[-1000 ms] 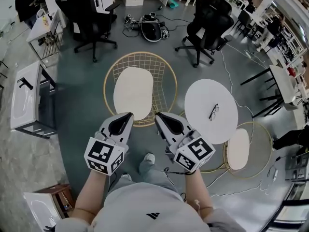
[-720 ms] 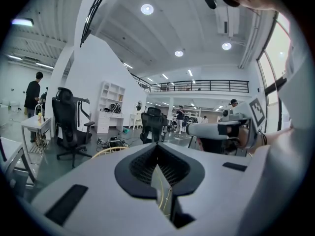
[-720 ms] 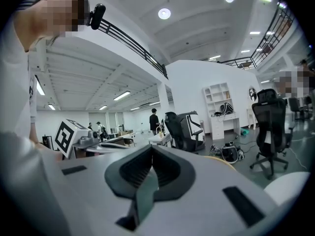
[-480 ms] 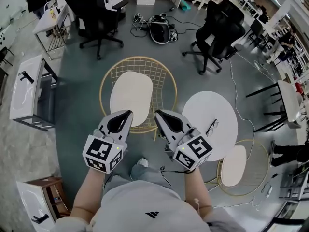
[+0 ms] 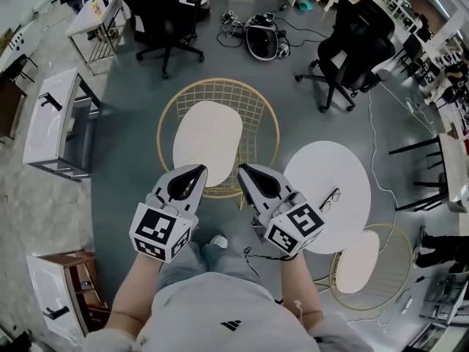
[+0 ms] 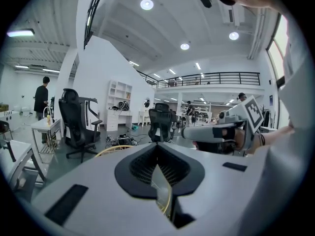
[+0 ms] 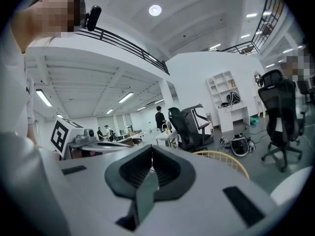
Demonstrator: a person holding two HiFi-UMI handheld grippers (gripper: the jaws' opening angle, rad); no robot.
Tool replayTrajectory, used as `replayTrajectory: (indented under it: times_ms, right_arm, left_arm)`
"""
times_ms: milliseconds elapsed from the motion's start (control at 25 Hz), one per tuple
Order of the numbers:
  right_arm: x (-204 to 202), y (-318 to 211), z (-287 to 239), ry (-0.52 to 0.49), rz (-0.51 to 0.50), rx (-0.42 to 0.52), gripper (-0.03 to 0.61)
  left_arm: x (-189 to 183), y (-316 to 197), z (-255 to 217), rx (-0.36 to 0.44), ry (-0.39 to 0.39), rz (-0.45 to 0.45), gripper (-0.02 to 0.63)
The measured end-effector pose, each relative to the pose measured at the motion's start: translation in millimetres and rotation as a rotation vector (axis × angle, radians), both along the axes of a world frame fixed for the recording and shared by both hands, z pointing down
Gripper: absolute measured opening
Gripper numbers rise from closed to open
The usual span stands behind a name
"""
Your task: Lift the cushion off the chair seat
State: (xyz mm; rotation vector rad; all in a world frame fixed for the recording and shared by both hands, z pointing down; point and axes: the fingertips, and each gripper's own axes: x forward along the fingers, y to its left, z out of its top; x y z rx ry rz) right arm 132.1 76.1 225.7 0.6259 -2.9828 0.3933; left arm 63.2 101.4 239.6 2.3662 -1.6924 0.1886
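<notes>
Cream, oval fabric cushion (image 5: 207, 144) lies flat on the seat of the round gold wire chair (image 5: 165, 123); judged from this, the lift has not begun.

Head view: the left gripper (image 5: 196, 170) and right gripper (image 5: 246, 170) are held side by side over the chair's near rim, apparently clear of the cushion.

Left gripper view: jaws pressed together, nothing held; only gold wire shows beyond them.

Right gripper view: jaws likewise together and empty.

Remaining steps, as a judgement: open the jaws, descend to the cushion's near edge, grip, raise.

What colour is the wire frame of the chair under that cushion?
Gold-coloured wire chair frame, holding a cream-white cushion. It shows best in the head view.
</notes>
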Motion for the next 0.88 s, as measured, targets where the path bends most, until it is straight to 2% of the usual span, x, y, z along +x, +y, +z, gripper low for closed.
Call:
replayTrajectory:
  times_ms: [280, 600, 880]
  right_arm:
    - [-10, -11, 7, 0.005, 0.003, -0.012, 0.011]
    - [-23, -39, 3, 0.011, 0.081, -0.007, 0.011]
    - [-52, -59, 1, 0.019, 0.140, -0.011, 0.012]
  left_arm:
    - [-12, -13, 6, -0.014, 0.004, -0.005, 0.012]
    - [-27, -42, 4, -0.001, 0.021, 0.059, 0.012]
    - [-60, -68, 2, -0.006, 0.017, 0.114, 0.012]
